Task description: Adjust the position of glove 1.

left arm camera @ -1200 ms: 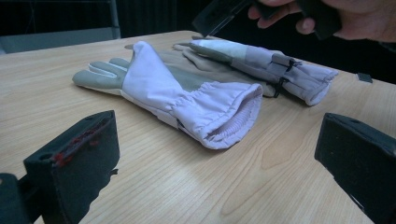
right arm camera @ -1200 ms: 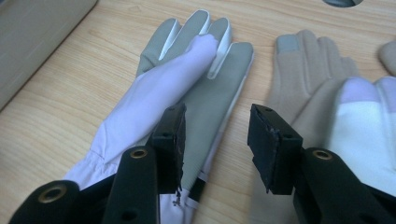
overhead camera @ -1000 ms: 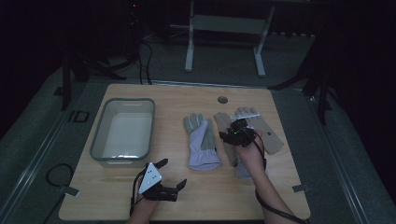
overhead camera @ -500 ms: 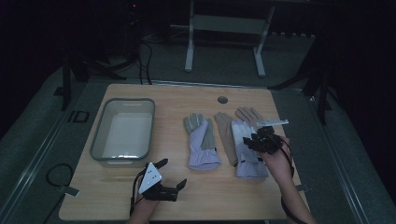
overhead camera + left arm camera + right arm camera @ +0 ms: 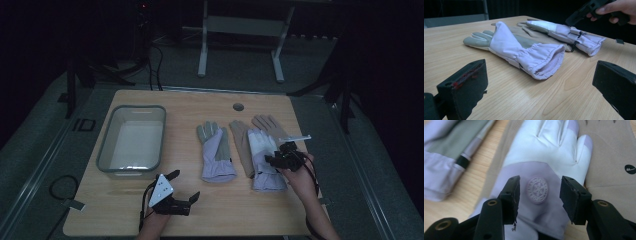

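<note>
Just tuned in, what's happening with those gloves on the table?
A person works two hand-held grippers. The right hand-held gripper hangs over the lilac-and-white glove lying on tan gloves; its jaws have just been opening, straddling the glove's round emblem without pressing it. The left hand-held gripper rests open near the table's front edge. The clear plastic bin holds nothing.

Lilac-and-white glove [image 5: 541, 167] with round embossed emblem, lilac-and-grey-green glove [image 5: 216, 152], tan gloves [image 5: 243, 145], pale wood-grain table [image 5: 200, 210], black grippers [image 5: 172, 192]
</note>
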